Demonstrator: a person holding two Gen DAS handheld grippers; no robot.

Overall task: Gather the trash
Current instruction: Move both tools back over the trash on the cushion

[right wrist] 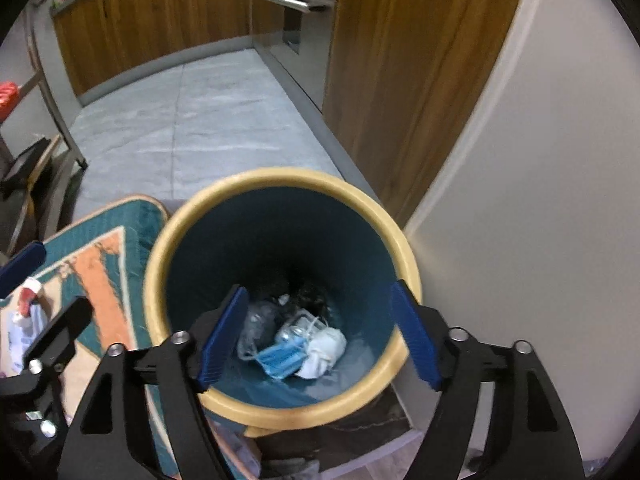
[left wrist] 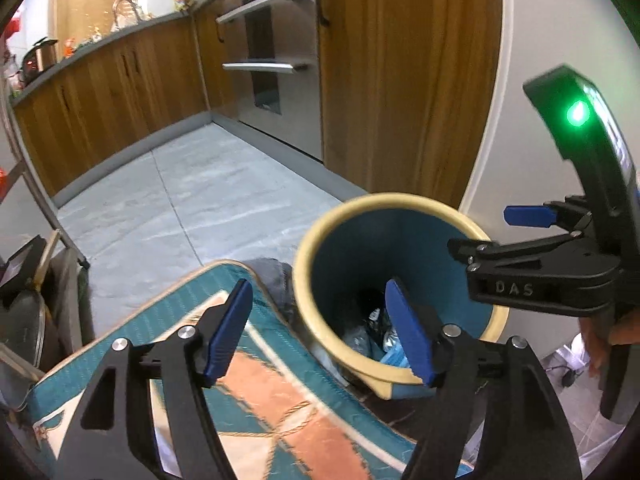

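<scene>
Your right claw (right wrist: 320,334) hangs over the bin (right wrist: 404,236), tilted down, jaws wide and empty; left claw (left wrist: 320,328) beside it, wide too.

Below the right gripper (right wrist: 320,334), whose arms are matt black plastic with bright metal pins and ribbed blue pads, the bin (right wrist: 192,220) looks like smooth plastic, with a cream rim and a dull teal inside. In it lie a blue pleated paper-like mask (right wrist: 280,358), a crumpled white tissue (right wrist: 324,350) and clear crinkly film (right wrist: 256,330). Left of the bin the mat (left wrist: 280,392) is woven cloth. Ahead, the cupboards (left wrist: 120,80) are satin wood, the oven (left wrist: 280,60) brushed metal, and the floor (right wrist: 192,120) matt grey.
</scene>
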